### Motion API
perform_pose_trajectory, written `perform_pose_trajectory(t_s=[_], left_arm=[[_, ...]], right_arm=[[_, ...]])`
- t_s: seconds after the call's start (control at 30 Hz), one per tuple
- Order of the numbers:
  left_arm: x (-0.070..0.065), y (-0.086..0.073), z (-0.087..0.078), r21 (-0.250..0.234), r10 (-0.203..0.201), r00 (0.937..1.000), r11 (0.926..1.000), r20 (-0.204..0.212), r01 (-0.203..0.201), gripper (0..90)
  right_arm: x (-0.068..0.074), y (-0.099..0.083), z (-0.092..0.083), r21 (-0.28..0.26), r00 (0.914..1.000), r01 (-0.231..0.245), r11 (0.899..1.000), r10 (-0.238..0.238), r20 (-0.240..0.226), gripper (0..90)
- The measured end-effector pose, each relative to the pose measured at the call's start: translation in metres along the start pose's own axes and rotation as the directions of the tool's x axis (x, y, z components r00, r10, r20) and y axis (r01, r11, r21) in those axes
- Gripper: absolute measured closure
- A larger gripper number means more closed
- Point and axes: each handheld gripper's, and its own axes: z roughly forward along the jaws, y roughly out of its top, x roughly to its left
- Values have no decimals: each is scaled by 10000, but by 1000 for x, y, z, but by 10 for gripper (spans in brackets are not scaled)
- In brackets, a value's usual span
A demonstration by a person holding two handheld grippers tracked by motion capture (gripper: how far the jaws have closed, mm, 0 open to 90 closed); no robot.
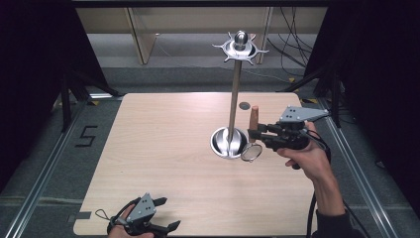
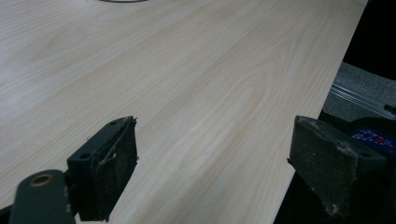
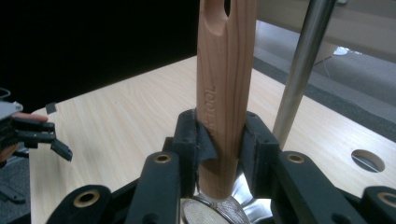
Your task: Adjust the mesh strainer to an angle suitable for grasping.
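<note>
- The right gripper [image 1: 257,133], held in the person's right hand [image 1: 309,156], is clamped on the wooden handle [image 1: 253,118] of a small mesh strainer [image 1: 251,151]; in the right gripper view both pads press the handle [image 3: 224,93] from either side.
- The handle stands upright, with the round mesh head hanging below the jaws, just beside the base of the stand.
- The handle has a slot cut near its top end and letters stamped down its side.
- The metal utensil stand [image 1: 235,94] sits right of the table's centre: a shiny round base [image 1: 225,142], a tall thin pole, and a ring of hooks with a ball knob [image 1: 241,37] on top.
- In the right gripper view the pole [image 3: 303,65] rises just to the right of the handle, apart from it.
- The left gripper [image 1: 161,214] rests near the front edge of the wooden table [image 1: 158,148], well apart from the strainer; its jaws stand wide and empty, with bare tabletop [image 2: 196,93] between them.
- A round hole [image 1: 244,105] lies in the tabletop behind the stand.
</note>
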Motion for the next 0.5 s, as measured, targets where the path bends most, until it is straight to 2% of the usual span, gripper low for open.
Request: perform_pose_trajectory(t_s=[0.03, 0.13, 0.17, 0.2, 0.23, 0.27, 0.33, 0.37, 0.4, 0.43, 0.5], left_arm=[[0, 0, 0, 0, 0, 10000, 10000, 0, 0, 147], [-1, -1, 0, -7, -211, 9998, 9998, -64, 211, 147], [-1, -1, 0, -21, -197, 9998, 9998, -30, 197, 147], [2, 0, -1, 140, 167, 9998, 9998, -57, -166, 147], [-1, 0, 0, 10, -129, 9999, 9999, 21, 129, 147], [-2, -1, 1, -36, -252, 9997, 9997, -37, 252, 147], [-2, -1, 1, -12, -250, 9997, 9997, -31, 250, 147], [0, 0, 0, 14, -14, 10000, 10000, -8, 14, 147], [0, 0, 0, -5, -34, 10000, 10000, 26, 34, 147], [0, 0, 1, -41, -32, 10000, 10000, 4, 33, 147], [0, 0, 0, -7, 5, 10000, 10000, -22, -5, 147]], right_arm=[[-1, 3, -1, -73, 9998, 123, 9999, -121, 154, 710], [-1, 8, -2, -62, 10000, 26, 10000, -25, 41, 710], [-1, 11, -3, -21, 9998, 59, 10000, -59, 212, 710], [-3, 14, -3, -162, 9997, 152, 9998, -149, 169, 710], [-5, 20, -5, -116, 9995, 202, 9997, -200, 247, 709], [-5, 23, -5, -260, 9989, 301, 9992, -291, 375, 709], [-5, 29, -7, -318, 9993, 139, 9994, -128, 353, 710], [-5, 32, -7, -320, 9989, 150, 9994, -135, 454, 709], [-5, 32, -7, -320, 9989, 150, 9994, -135, 454, 709], [-7, 37, -8, -393, 9979, 362, 9986, -340, 555, 710], [-9, 42, -9, -442, 9977, 359, 9984, -333, 583, 709]])
